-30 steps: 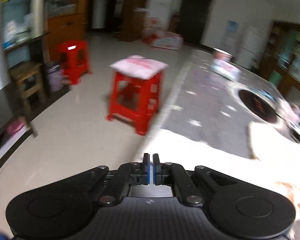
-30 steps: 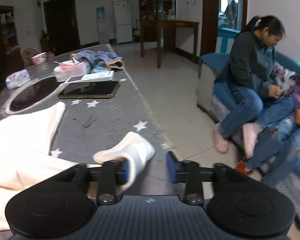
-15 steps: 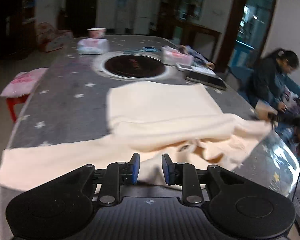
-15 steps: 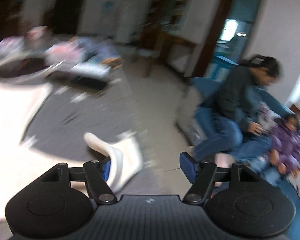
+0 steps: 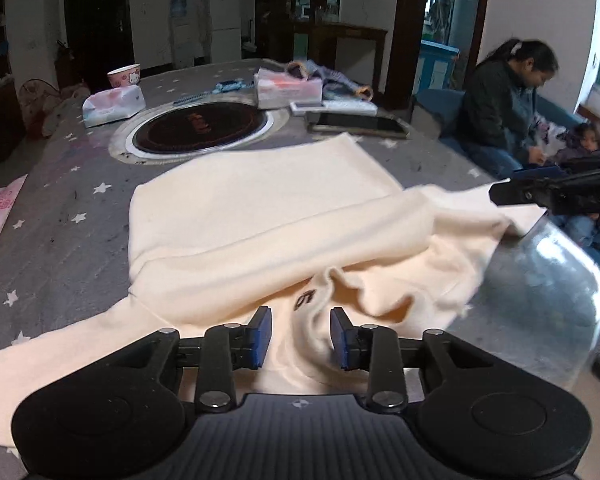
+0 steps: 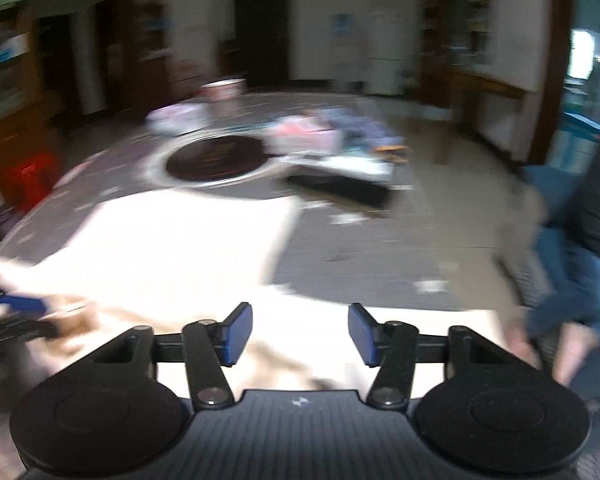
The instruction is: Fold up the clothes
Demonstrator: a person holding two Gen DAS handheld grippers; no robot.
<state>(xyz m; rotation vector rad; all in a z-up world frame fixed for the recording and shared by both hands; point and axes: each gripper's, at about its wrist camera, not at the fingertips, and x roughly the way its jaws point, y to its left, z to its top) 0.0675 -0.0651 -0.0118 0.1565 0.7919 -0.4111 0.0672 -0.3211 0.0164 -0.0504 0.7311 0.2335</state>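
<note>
A cream sweater (image 5: 260, 216) lies spread on the grey star-patterned table (image 5: 60, 216), its right sleeve folded across the body and its collar bunched near me. My left gripper (image 5: 300, 338) is open, its blue pads on either side of the collar fold. My right gripper (image 6: 300, 334) is open and empty over the sweater's near right part (image 6: 172, 248); this view is motion-blurred. The right gripper also shows in the left wrist view (image 5: 556, 194) at the right edge, and the left gripper shows in the right wrist view (image 6: 16, 316) at the left edge.
A round black hotplate (image 5: 200, 128) is set in the table's middle. Behind it lie a tissue pack (image 5: 114, 104), a pink bowl (image 5: 124, 75), a plastic box (image 5: 288, 88), a tablet (image 5: 360, 124) and folded clothes. A woman and child (image 5: 512, 108) sit on a sofa at the right.
My left gripper swung from facing the floor and red stool to over the sweater and opened. My right gripper let go of the sleeve cuff, opened wide and swung left toward the table.
</note>
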